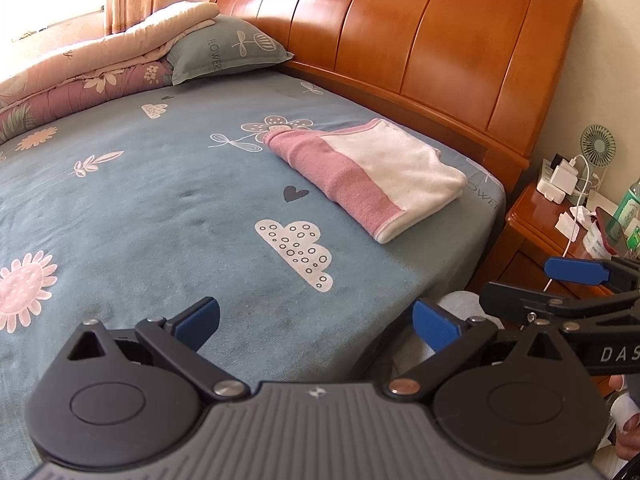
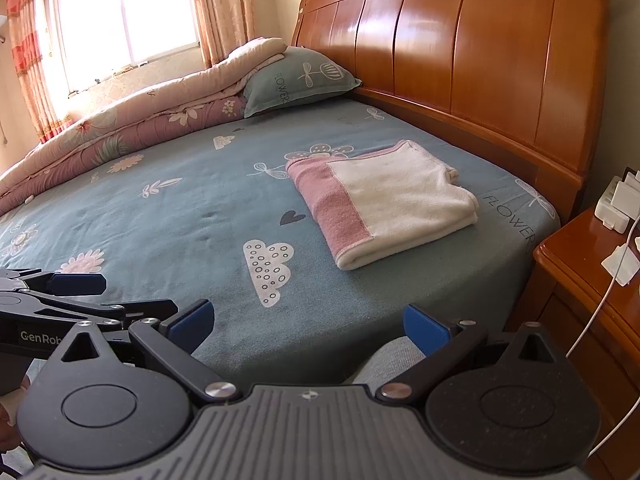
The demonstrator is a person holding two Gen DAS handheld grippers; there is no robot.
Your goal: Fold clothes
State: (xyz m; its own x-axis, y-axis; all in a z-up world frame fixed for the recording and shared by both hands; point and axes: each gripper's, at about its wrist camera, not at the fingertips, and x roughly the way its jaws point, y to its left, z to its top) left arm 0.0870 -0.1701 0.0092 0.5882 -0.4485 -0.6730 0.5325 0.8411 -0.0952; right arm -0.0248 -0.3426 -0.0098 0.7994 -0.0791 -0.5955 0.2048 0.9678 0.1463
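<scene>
The left gripper has its two blue fingers wide apart with nothing between them; it hangs over the near edge of the bed sheet; the right gripper is just beside it, and its blue fingers are wide apart and hold nothing too. Each gripper shows in the other one's camera, at the side of the picture.

Past the grippers, the blue sheet has a white cloud, a small dark heart and pink flowers printed on it; farther on lies the folded cloth, pink on one side and white on the other; it sits flat on the sheet, well apart from both grippers, near the wooden headboard and close to the right side of the bed.

At the far left a rolled quilt lies along the bed, with a blue pillow touching its end; a wooden nightstand stands beside the bed with chargers, a white cable and a small green fan on it; a bright window with striped curtains is behind the quilt.
</scene>
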